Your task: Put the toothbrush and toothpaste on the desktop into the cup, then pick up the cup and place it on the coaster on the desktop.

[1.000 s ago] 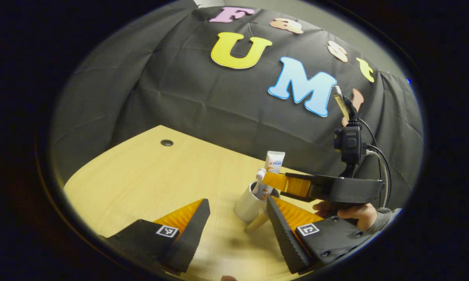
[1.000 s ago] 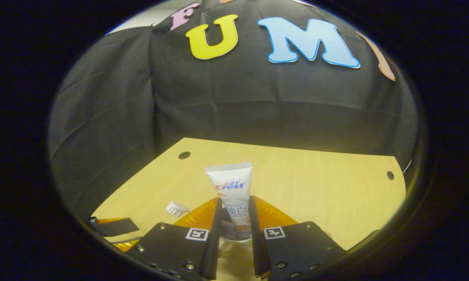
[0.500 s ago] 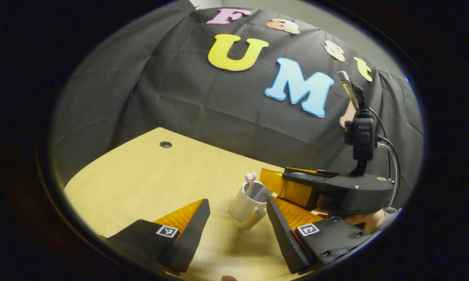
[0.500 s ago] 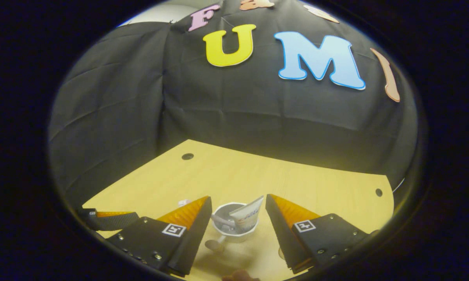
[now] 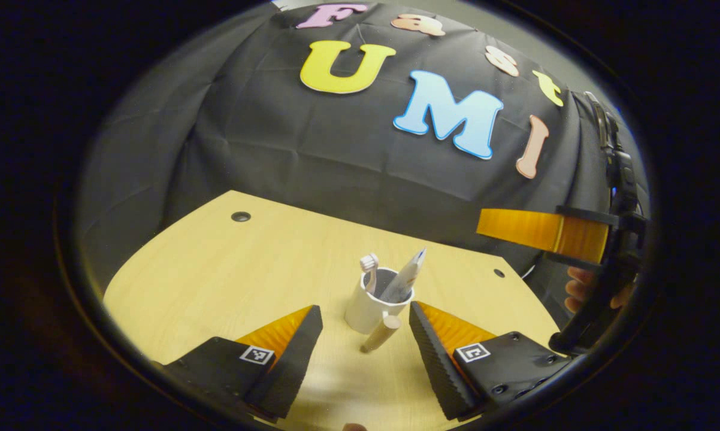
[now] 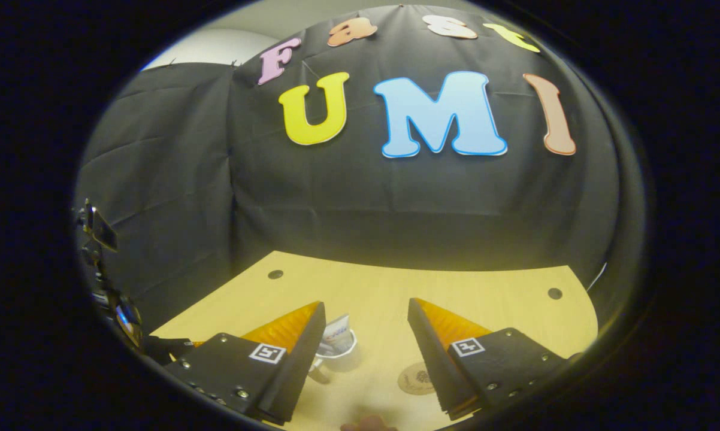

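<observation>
- The right tool (image 6: 366, 335) has let go and pulled back from the cup (image 5: 372, 302): half a second ago its fingers straddled the cup from above, a second ago they pinched the toothpaste (image 5: 403, 278); in the right gripper view they are now spread wide with nothing between them.
- In the left gripper view the right tool (image 5: 545, 230) has gone from just beside the cup to well to the right of it and higher, at the picture's edge, with a hand (image 5: 578, 287) behind it.
- The cup stands upright on the table (image 5: 228, 275), in the same spot as before, with the toothbrush (image 5: 369, 269) and the toothpaste both inside — the brush head rises at the left of the rim, the tube leans out to the right.
- The left tool (image 5: 366, 335) is released, its fingers wide apart as in the earlier frames, on the near side of the cup and not touching it.
- The coaster (image 6: 417, 378) lies flat on the table to the right of the cup, a little apart from it.
- Hard to make out: in the right gripper view the cup (image 6: 336, 353) is partly hidden behind the right tool's left finger, and the coaster is cut by its right finger — its pattern is too small to tell.
- The cup's handle points toward the left tool; its far side is hidden.
</observation>
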